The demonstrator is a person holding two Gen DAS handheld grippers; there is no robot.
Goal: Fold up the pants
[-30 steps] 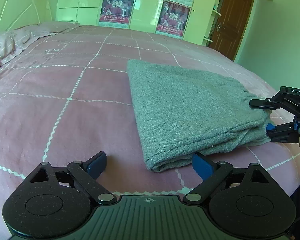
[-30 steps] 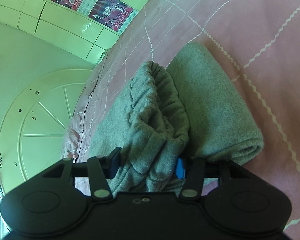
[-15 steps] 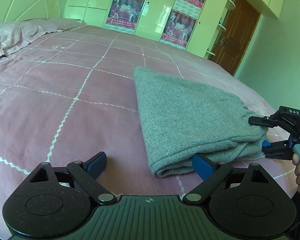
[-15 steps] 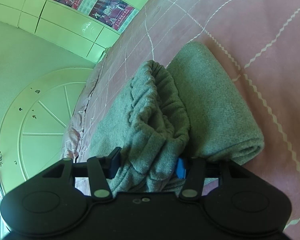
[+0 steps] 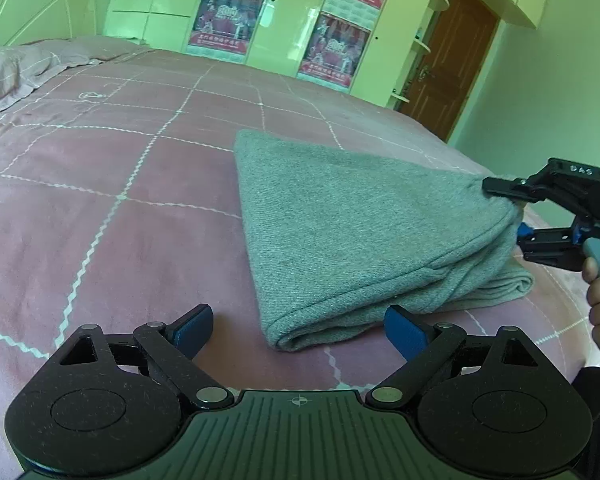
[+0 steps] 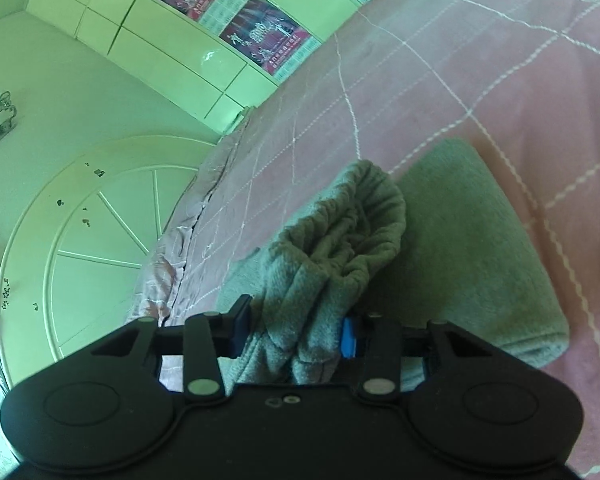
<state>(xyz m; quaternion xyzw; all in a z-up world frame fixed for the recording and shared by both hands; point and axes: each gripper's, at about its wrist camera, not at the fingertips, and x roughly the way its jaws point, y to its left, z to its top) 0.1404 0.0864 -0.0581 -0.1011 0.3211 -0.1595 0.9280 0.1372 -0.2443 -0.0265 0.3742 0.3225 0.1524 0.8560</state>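
Your left gripper (image 5: 298, 328) is hovering near with its jaws spread wide; your right gripper (image 6: 294, 330) is clamping fabric at far right.

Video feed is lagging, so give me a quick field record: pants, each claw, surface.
pants: grey pants, folded, lying on the bed
left claw: left claw open, holding nothing, at the near folded edge
right claw: right claw shut on the gathered waistband end, lifting it
surface: pink bedspread with white grid lines
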